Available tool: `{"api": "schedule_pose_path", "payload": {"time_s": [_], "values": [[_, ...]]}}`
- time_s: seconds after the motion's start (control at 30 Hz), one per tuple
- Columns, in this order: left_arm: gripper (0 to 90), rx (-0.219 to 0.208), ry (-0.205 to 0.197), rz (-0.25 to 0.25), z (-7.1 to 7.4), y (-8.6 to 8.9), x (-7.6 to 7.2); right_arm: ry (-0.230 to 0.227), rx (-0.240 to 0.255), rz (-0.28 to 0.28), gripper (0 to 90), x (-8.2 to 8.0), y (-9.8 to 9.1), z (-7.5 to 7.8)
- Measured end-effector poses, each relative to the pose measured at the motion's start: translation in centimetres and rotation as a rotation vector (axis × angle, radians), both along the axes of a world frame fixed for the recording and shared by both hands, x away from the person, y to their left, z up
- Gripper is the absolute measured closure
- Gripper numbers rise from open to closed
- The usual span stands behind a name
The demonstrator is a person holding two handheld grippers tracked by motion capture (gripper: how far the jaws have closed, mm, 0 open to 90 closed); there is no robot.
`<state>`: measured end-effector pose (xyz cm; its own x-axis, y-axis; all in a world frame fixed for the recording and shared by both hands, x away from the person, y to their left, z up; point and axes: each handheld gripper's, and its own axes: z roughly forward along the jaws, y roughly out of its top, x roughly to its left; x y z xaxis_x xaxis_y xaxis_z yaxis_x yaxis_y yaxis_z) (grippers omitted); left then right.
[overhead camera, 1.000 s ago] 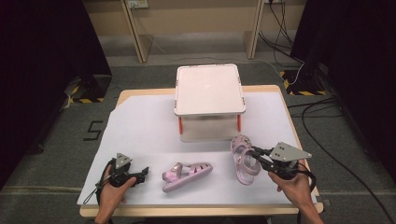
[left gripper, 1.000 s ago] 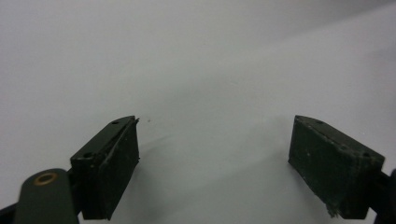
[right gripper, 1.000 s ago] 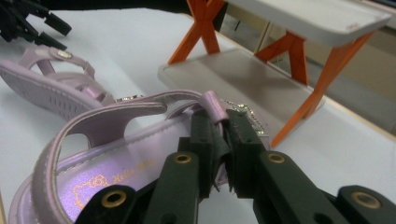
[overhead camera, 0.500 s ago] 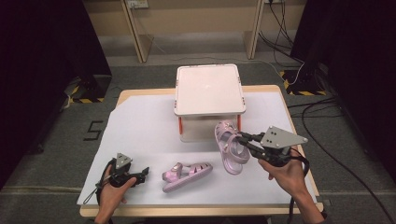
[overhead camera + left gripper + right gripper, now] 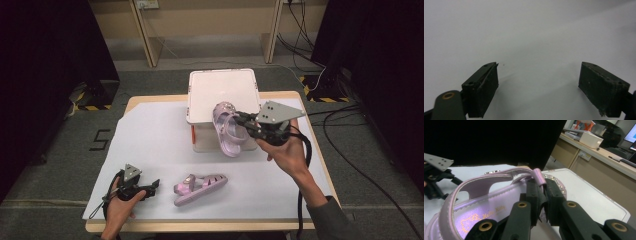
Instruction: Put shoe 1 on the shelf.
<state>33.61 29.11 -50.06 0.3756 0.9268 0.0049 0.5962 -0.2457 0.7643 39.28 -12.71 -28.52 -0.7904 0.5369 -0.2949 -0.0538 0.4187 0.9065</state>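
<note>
My right gripper [image 5: 244,123] is shut on a strap of a pink sandal [image 5: 226,129] and holds it in the air, in front of the white lidded box [image 5: 222,90]. In the right gripper view the black jaws pinch the thin pink strap [image 5: 539,177], with the sandal's insole [image 5: 486,212] to their left and the box lid [image 5: 589,197] beyond. A second pink sandal [image 5: 200,187] lies on its side on the white sheet near the front edge. To its left my left gripper [image 5: 151,186] rests low over the sheet, open, with nothing between its fingers [image 5: 482,90].
A white sheet [image 5: 150,150] covers the wooden table [image 5: 320,165]. The white box stands at the back middle. Cables run across the floor to the right, and dark curtains flank both sides.
The right gripper has lifted the pink sandal off the sheet and carried it up and toward the box. The left gripper and the other sandal have stayed put.
</note>
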Motion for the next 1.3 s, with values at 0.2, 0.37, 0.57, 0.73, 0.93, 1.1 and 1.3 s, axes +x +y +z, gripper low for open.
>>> {"api": "schedule_pose_path", "payload": {"time_s": [0.2, 0.37, 0.57, 0.73, 0.93, 1.1, 1.3], "values": [[15.6, -0.002, -0.004, -0.001, 0.0, 0.0, 0.0, -0.009, -0.017, -0.027, 83.4, 2.8, 1.5, 0.5], [15.6, 0.001, -0.003, -0.005, 0.0, 0.0, 0.0, -0.008, -0.029, -0.055, 83.4, 5.3, 2.6, 0.5], [15.6, -0.006, -0.003, -0.004, 0.0, -0.1, 0.0, -0.002, -0.057, -0.098, 83.4, 8.1, 3.9, 0.2], [15.6, -0.007, -0.004, -0.007, 0.1, -0.1, -0.1, 0.007, -0.078, -0.123, 83.4, 10.3, 4.9, -0.3], [15.6, -0.010, -0.004, -0.008, 0.0, -0.1, -0.1, 0.013, -0.086, -0.141, 83.3, 11.7, 5.3, -0.6], [15.7, -0.011, -0.007, -0.013, 0.0, -0.2, -0.1, 0.007, -0.125, -0.162, 83.3, 12.8, 6.0, -1.1], [15.6, -0.009, -0.005, -0.011, 0.0, -0.2, -0.1, 0.009, -0.129, -0.194, 83.2, 14.0, 6.0, -2.0]]}}
